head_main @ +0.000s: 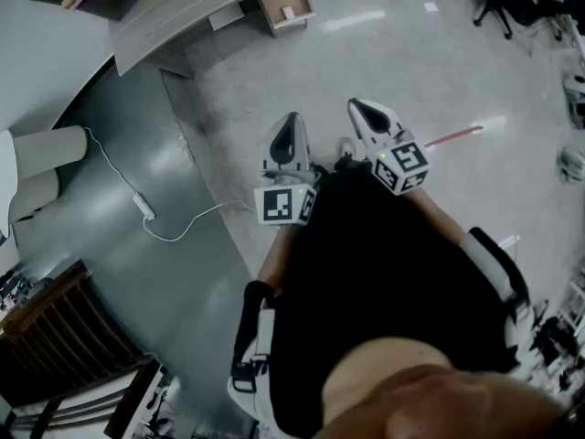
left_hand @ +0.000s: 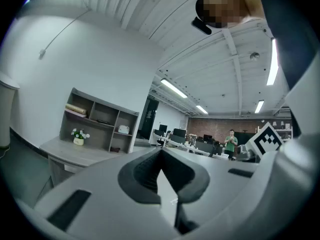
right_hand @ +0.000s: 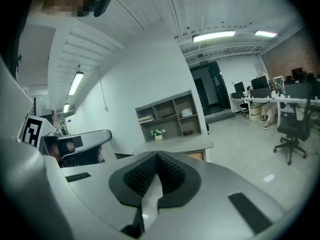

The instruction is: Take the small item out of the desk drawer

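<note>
**Both grippers shut and empty, item waiting in open drawer across the room**

The person stood well apart from the desk [head_main: 174, 16], holding both grippers close to the body. The left gripper [head_main: 291, 126] had its jaws pressed together with nothing between them. The right gripper [head_main: 370, 112] was the same, pads closed on air.

The drawer [head_main: 285, 5] hung open at the desk's near end. One small pale item [head_main: 288, 12] lay inside it, alone as far as I could see, and too small from there to say what it was. On the desk sat a shelf [right_hand: 172, 115], some of its compartments holding things I could not name, and flowers [right_hand: 158, 133] in a pot stood on the desktop below it.

Several things could go wrong from here, I thought. A power strip [head_main: 143, 207] and its cable lay on the floor off to the left, and a foot could catch them if the walk to the desk drifted that way. If the jaws arrived closed, they would nudge the item toward the back of the drawer rather than grip it. A steep reach could also knock a jaw against the drawer's wall. Being so small, the item might slip from a shallow pinch.
</note>
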{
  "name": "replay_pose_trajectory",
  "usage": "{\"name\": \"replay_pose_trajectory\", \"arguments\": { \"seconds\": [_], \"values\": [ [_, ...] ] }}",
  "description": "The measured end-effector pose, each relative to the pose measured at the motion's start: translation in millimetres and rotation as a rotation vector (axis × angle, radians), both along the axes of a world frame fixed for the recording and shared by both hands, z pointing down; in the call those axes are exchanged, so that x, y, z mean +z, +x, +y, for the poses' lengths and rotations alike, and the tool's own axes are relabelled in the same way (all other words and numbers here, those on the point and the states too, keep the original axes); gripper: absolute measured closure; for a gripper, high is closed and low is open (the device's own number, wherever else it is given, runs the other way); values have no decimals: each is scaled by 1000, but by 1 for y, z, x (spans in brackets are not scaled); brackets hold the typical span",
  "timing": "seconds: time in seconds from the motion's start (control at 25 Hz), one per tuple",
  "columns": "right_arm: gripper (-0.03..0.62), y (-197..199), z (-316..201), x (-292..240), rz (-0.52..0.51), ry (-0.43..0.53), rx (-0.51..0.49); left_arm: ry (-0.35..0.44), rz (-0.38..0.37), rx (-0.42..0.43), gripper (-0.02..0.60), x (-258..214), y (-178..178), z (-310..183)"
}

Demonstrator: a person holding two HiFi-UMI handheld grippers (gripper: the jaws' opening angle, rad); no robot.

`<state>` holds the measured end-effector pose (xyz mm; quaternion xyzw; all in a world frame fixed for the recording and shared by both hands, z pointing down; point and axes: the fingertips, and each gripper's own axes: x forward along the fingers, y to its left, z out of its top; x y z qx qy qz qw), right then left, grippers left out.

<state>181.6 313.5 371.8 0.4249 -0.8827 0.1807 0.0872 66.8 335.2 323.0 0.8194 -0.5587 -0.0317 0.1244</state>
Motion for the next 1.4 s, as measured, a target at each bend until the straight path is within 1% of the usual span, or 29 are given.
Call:
{"name": "replay_pose_trajectory", "arguments": {
  "seconds": [0.2,0.44,0.6,0.8,0.92,1.12,1.4],
  "values": [
    [595,-2,3,0,1,-2,-1,7,-7,7,591,0,-1,4],
    [595,-13,7,5,19,-18,-18,-5,6,7,591,1,-8,5],
    [595,-22,5,2,-9,-22,-14,-2,9,8,591,-1,-15,3],
    [595,-41,7,-1,-7,-2,-11,-7,21,14,591,2,-33,6],
    [594,-53,8,3,17,-5,-7,-12,32,17,591,6,-47,9],
    [594,-74,13,6,28,-9,10,-12,47,33,591,9,-69,12],
    [595,-97,12,7,25,21,45,18,38,66,591,11,-91,11]
  ]
}}
